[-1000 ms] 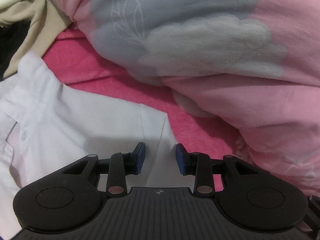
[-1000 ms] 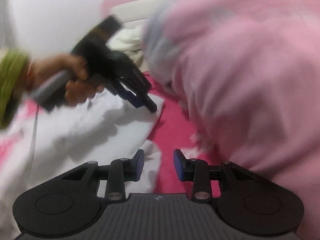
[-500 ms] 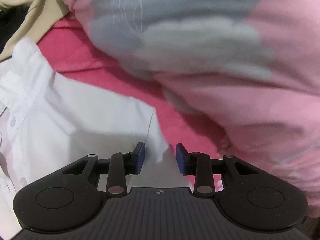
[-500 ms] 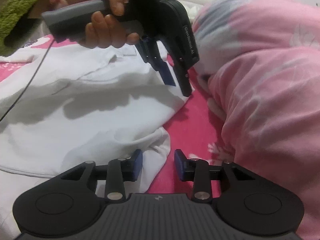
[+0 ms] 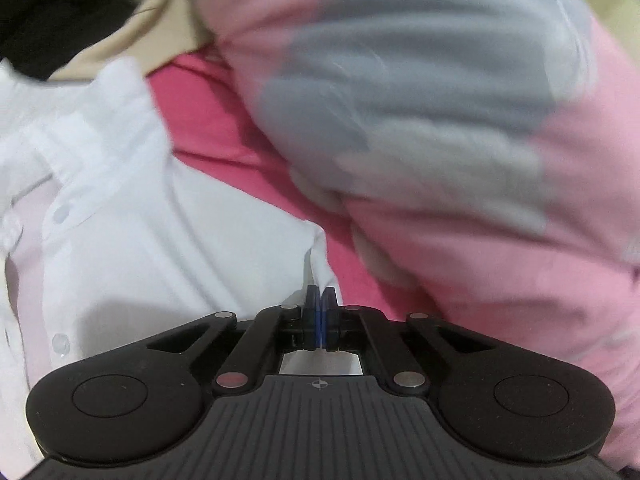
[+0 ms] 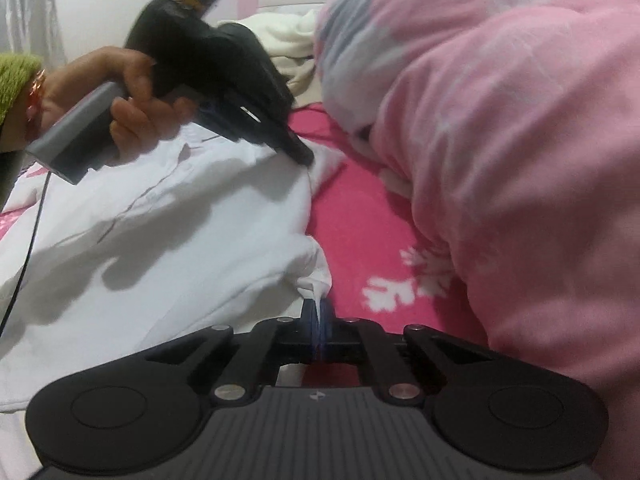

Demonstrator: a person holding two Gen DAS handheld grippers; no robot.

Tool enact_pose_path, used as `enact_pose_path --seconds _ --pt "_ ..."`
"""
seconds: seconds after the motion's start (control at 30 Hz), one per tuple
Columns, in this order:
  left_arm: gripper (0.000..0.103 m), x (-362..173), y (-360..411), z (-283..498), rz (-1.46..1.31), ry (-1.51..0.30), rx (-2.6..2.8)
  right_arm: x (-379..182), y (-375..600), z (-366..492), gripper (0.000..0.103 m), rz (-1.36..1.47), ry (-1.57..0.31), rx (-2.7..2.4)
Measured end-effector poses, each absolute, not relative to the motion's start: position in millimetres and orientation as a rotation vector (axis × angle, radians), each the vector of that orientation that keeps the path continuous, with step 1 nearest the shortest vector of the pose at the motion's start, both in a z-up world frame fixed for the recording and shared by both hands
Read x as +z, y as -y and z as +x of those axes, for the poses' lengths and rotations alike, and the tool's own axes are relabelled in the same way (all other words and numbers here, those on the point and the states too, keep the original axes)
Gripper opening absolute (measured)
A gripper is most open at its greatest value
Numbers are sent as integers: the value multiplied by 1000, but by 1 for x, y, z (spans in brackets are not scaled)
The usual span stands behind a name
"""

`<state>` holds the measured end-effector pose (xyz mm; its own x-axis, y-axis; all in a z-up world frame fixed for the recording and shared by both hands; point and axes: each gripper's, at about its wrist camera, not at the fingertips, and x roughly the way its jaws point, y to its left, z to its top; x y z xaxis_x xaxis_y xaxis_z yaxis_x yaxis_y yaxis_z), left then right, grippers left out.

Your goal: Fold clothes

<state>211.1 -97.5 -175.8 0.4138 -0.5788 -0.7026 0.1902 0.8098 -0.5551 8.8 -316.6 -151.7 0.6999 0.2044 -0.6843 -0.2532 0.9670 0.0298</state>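
The white shirt lies spread on the pink bedspread, beside a pink-and-grey quilt; the right tongs have just closed, pinching a corner of its edge; the left tongs have also just closed, apparently on the shirt's far edge, though blur hides the cloth between the pads.

Shirt lay flat on the bedsheet, left of the quilt. Quilt heaped at right, on the sheet. Left gripper sat on the shirt's far right corner, right gripper at its near right corner. More clothes piled behind.
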Motion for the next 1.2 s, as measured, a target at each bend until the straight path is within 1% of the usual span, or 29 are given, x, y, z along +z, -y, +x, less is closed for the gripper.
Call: enact_pose_path --seconds 0.17,0.33,0.47,0.53,0.6,0.67,0.87,0.97,1.1,1.2 --pt "0 -183 68 207 -608 -977 -450 -155 319 5 1 -62 -755 221" --pt "0 -180 53 204 -697 -941 -413 -157 315 4 1 -81 -746 203" --pt "1 -193 53 211 -738 -1000 -439 -158 313 5 2 -95 -748 195" --pt "6 -195 54 212 -742 -1028 -445 -156 312 6 3 -101 -749 190" --pt "22 -191 51 212 -745 -1019 -446 -153 312 5 7 -114 -741 180" --pt "25 -185 47 212 -766 -1005 -450 -150 311 2 15 -135 -730 168" --pt "27 -174 48 223 -770 -971 -483 -134 305 -13 16 -154 -647 180" --pt "27 -163 49 220 -725 -988 -513 -126 296 -15 16 -153 -595 228" --pt "27 -142 51 194 -455 -1036 -575 -120 286 -12 16 -130 -561 302" --pt "28 -132 45 160 -258 -1046 -601 -125 277 -5 16 -136 -580 355"
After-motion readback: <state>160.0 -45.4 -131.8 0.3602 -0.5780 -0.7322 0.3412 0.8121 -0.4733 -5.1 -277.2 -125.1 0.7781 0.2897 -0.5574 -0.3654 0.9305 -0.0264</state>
